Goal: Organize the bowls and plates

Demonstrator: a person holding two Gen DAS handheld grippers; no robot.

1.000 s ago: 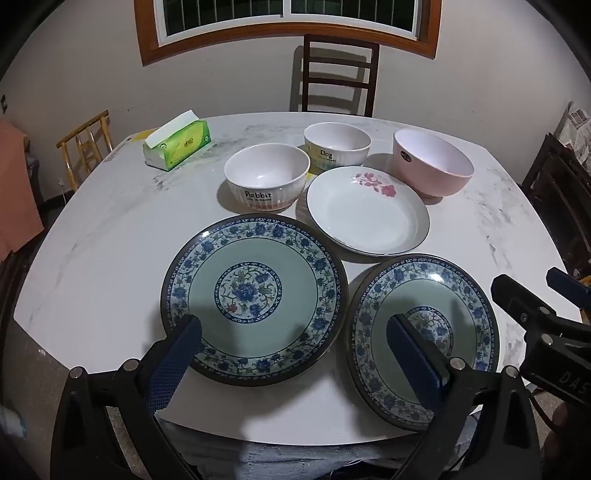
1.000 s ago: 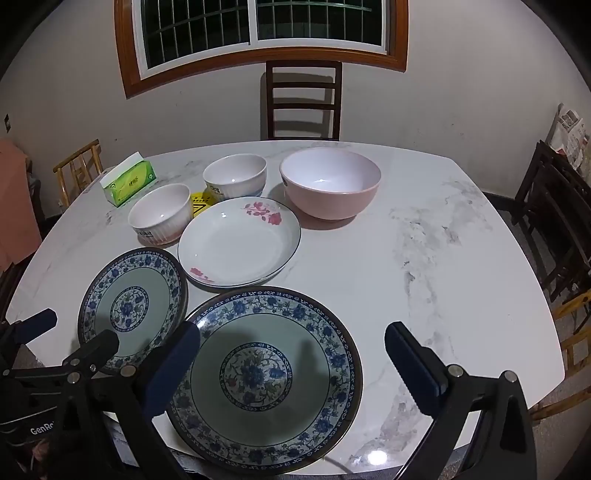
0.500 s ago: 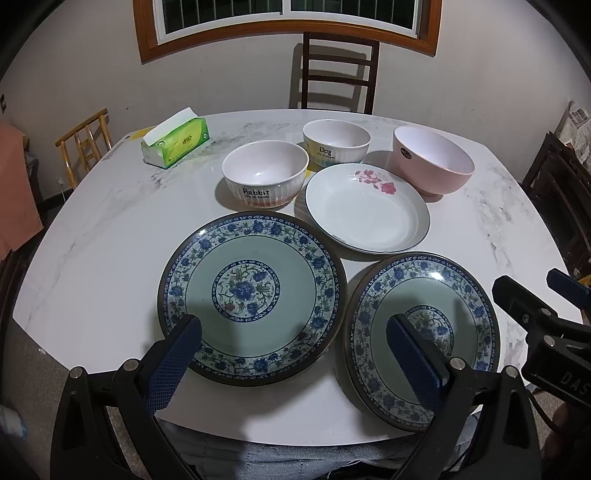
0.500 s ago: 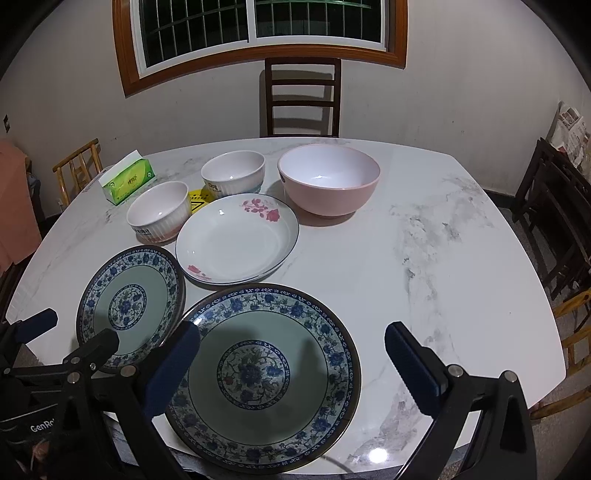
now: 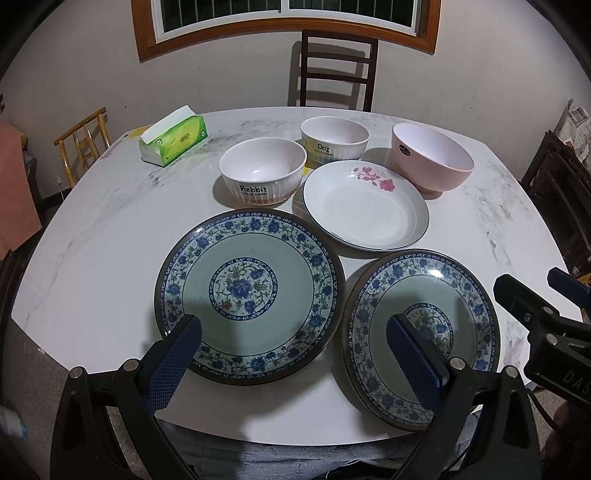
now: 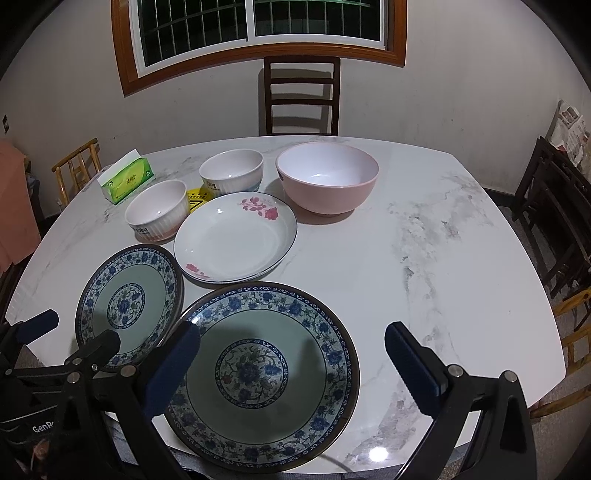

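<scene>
Green tissue box [image 5: 173,139] on the far-left marble tabletop [image 5: 92,236]; yellow sticker [image 6: 197,199] flat on it; dark wooden chair [image 5: 338,70] behind; barred window [image 6: 258,26] above; newspapers [image 6: 570,129] far right.

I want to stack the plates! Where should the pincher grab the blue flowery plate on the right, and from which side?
Probably by the near rim of the right blue plate. It lies flat on the table, but its near edge seems to hang just past the table's front edge, so one finger could slip under it. The right gripper hangs open above that plate, so coming in low from the front looks easiest.
</scene>
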